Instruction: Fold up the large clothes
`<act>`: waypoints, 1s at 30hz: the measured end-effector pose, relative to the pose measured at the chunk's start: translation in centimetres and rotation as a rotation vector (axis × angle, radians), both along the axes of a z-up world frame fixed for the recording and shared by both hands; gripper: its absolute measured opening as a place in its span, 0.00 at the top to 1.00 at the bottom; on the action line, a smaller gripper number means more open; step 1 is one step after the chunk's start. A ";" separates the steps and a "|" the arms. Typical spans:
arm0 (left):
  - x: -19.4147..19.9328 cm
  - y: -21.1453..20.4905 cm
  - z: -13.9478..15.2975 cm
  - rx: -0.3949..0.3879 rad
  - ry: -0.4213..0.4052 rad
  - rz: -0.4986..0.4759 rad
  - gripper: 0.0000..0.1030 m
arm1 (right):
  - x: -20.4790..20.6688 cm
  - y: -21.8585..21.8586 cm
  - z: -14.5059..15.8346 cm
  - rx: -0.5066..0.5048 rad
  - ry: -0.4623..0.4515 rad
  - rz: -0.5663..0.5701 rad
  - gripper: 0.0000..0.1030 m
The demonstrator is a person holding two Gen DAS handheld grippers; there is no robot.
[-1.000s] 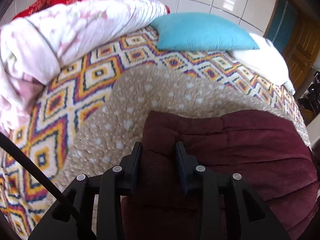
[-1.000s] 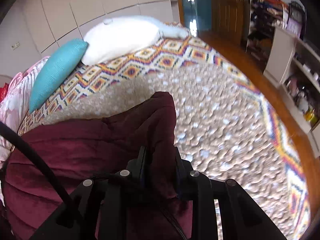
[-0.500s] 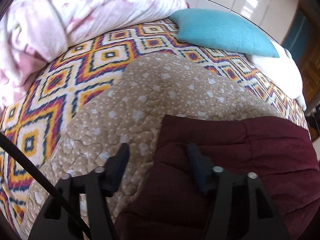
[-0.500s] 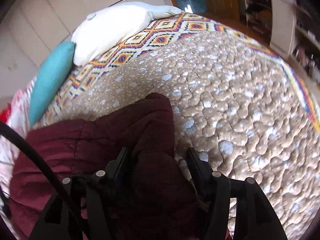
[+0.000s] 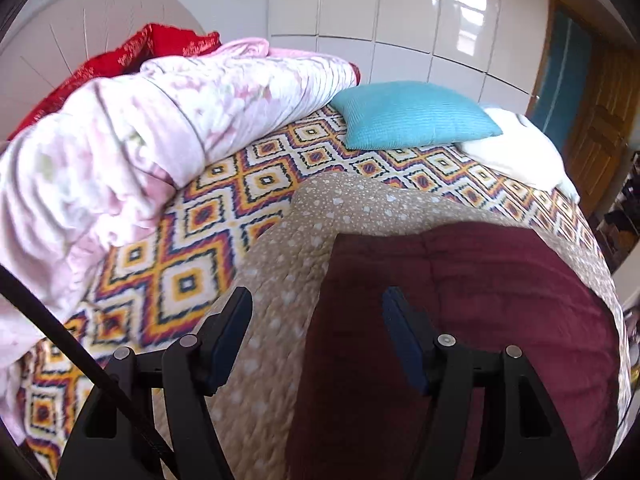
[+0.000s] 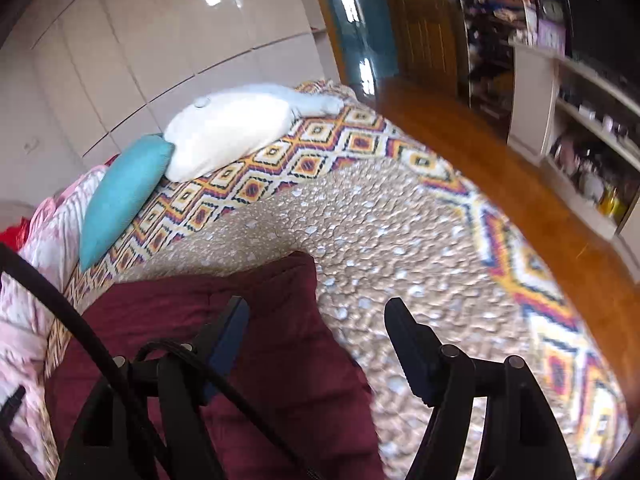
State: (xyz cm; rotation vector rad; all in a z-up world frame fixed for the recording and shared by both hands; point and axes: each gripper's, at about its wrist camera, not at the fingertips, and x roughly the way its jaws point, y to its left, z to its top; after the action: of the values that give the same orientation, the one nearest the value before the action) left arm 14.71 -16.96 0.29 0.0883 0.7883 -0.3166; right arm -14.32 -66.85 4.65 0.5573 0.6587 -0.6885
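Note:
A thick maroon velvet garment (image 5: 460,312) lies folded flat on a tan spotted quilt (image 5: 280,264) on the bed. It also shows in the right wrist view (image 6: 248,344), its far right corner lying on the quilt (image 6: 400,248). My left gripper (image 5: 316,312) is open and empty above the garment's left edge. My right gripper (image 6: 316,320) is open and empty above its right edge. Neither touches the cloth.
A patterned bedspread (image 5: 192,256) covers the bed. A pink duvet (image 5: 120,144) and red cloth (image 5: 120,56) are piled at the left. A teal pillow (image 5: 408,116) and white pillow (image 6: 232,132) lie at the head. Wood floor (image 6: 520,184) and shelves (image 6: 584,128) lie right.
Both grippers were shut on the maroon garment's corners; both have opened, let go and lifted back. The garment now rests on the quilt.

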 end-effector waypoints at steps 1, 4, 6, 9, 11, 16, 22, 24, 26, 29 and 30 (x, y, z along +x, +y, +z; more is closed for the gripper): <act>-2.2 0.8 0.5 0.010 -0.015 -0.015 0.34 | -1.3 1.7 0.7 -0.023 0.013 0.033 0.26; -6.8 2.2 0.6 0.023 -0.030 -0.054 0.31 | -3.9 6.0 1.3 -0.052 0.031 0.116 0.26; -10.1 3.0 0.1 0.029 -0.034 -0.084 0.30 | -5.3 9.5 0.7 -0.061 0.061 0.186 0.26; -14.3 3.7 -1.7 0.064 -0.027 -0.127 0.30 | -6.5 13.3 -1.3 -0.057 0.076 0.251 0.36; -16.8 3.8 -3.0 0.095 -0.020 -0.153 0.30 | -6.9 15.2 -3.5 -0.063 0.116 0.264 0.37; -20.9 4.3 -5.0 0.084 -0.020 -0.196 0.30 | -6.8 16.5 -8.7 -0.023 0.256 0.250 0.37; -22.6 4.1 -7.0 0.070 -0.022 -0.243 0.30 | -6.0 20.3 -4.8 -0.095 0.194 0.323 0.37; -22.5 4.3 -7.7 0.040 0.003 -0.257 0.30 | -4.6 22.4 -3.9 -0.121 0.181 0.376 0.37; -22.2 4.7 -8.5 0.009 0.036 -0.256 0.30 | -2.4 24.6 -3.9 -0.126 0.179 0.429 0.37; -21.3 5.6 -9.9 -0.014 0.075 -0.241 0.30 | 1.4 26.8 -5.7 -0.127 0.216 0.460 0.37; -20.9 6.0 -10.4 -0.011 0.086 -0.234 0.30 | 2.6 27.2 -6.5 -0.131 0.238 0.462 0.37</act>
State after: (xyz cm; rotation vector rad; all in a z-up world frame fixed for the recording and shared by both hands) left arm -6.24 -11.00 -10.12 0.1580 0.8625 -0.5496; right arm -11.73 -39.70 -1.88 0.1880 0.9206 -0.3596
